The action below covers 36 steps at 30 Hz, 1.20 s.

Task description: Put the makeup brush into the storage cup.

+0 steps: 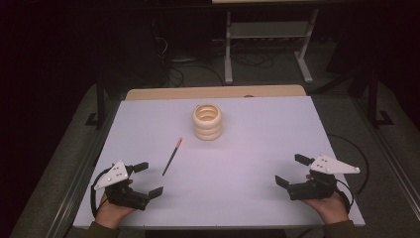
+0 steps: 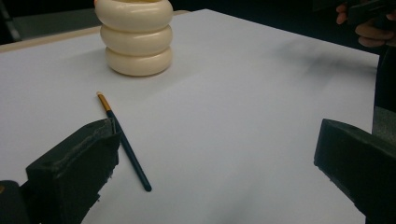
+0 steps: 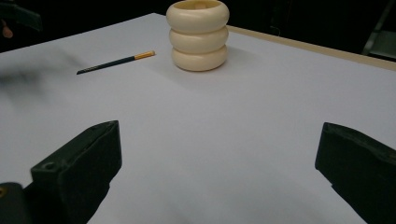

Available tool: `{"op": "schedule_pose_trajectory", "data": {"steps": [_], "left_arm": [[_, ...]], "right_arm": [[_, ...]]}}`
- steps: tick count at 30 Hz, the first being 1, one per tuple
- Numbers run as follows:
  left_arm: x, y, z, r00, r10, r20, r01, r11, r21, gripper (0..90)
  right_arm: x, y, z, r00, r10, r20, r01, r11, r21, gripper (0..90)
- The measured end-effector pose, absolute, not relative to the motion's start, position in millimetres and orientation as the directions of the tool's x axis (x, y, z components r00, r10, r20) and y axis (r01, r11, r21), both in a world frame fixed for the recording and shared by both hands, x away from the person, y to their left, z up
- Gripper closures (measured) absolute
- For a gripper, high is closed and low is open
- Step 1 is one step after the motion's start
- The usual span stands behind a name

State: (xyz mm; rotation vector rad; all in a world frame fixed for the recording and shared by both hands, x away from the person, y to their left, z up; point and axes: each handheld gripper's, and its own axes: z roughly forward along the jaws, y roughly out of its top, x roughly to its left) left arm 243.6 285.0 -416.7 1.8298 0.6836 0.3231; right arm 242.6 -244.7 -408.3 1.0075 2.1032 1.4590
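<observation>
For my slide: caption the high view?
Open grippers flank a pencil before a ribbed cream holder.

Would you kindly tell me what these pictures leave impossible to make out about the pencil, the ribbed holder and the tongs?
- Ribbed holder: the left gripper view's top edge cuts off its rim; its inside is too shadowed in the high view to tell whether it is empty.
- Pencil: the left tongs' jaw covers part of its shaft in the left gripper view.
- Pencil's tip: too small in the high view.
- Right tongs: blurred and cut off in the left gripper view.
</observation>
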Motion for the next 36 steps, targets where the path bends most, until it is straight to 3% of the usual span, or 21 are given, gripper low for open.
{"op": "schedule_pose_trajectory", "data": {"steps": [36], "left_arm": [[260.4,276.7,-409.0,0.786,0.613,-0.083,0.294,-0.251,0.922,0.0]], "right_arm": [[240.5,-242.0,-407.1,-0.676,0.733,0.071,0.323,0.209,0.923,0.0]]}}
